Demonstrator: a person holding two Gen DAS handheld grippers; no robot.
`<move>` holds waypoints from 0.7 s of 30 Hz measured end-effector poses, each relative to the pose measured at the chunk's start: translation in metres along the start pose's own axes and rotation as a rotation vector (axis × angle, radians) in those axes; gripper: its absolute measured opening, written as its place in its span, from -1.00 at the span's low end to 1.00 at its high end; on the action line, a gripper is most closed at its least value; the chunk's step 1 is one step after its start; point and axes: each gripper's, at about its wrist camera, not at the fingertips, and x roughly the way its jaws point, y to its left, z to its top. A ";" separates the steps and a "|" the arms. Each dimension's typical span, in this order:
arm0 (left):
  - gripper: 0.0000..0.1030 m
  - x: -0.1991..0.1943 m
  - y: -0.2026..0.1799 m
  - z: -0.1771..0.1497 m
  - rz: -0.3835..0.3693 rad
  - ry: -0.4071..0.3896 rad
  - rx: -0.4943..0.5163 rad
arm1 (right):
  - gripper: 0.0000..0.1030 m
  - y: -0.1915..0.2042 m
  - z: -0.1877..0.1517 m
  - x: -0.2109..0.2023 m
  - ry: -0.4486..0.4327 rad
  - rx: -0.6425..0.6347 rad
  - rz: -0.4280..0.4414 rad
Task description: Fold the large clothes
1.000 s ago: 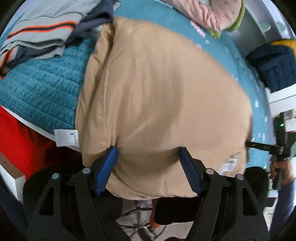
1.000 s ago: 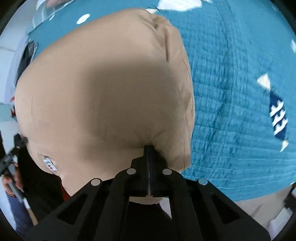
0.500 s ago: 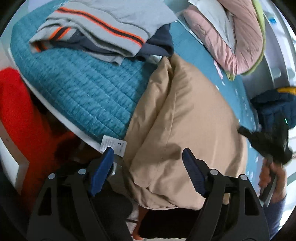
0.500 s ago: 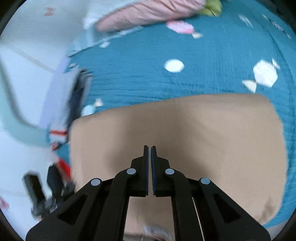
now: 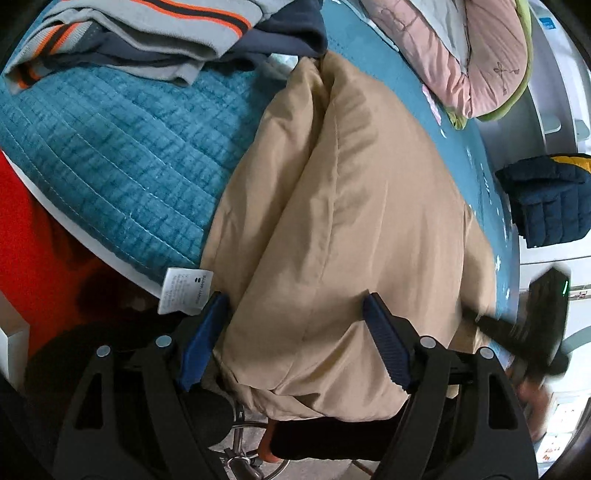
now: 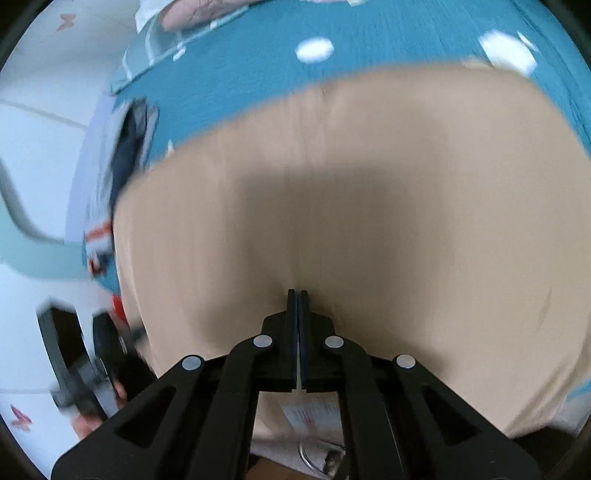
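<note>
A large tan padded garment (image 5: 351,221) lies folded over on the teal quilted bed (image 5: 110,155), its near edge hanging over the bed's side. My left gripper (image 5: 295,328) is open, its blue-padded fingers (image 5: 384,339) straddling the garment's near edge. In the right wrist view the same tan garment (image 6: 351,192) fills the frame. My right gripper (image 6: 297,295) is shut, with its tips pressed against the tan fabric; whether cloth is pinched between them cannot be told. The right gripper (image 5: 543,325) also shows blurred at the right of the left wrist view.
A grey garment with orange stripes (image 5: 147,33) lies folded on a navy one at the far left of the bed. A pink cushion (image 5: 461,55) lies at the head. A navy quilted jacket (image 5: 550,199) hangs to the right. A red object (image 5: 33,266) sits beside the bed.
My left gripper has come back in so its open fingers straddle the garment's near edge. My right gripper, still shut, has dropped from above the garment down against its surface.
</note>
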 end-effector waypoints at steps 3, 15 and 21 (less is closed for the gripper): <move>0.51 0.005 -0.005 0.002 0.015 0.018 0.017 | -1.00 -0.026 -0.010 0.018 -0.042 0.082 0.080; 0.56 0.004 0.010 -0.006 0.045 -0.009 -0.048 | -0.94 -0.012 -0.018 0.008 -0.101 0.085 0.103; -0.05 0.004 0.010 -0.011 -0.025 -0.007 -0.072 | -0.86 0.005 -0.031 -0.005 -0.142 0.018 0.080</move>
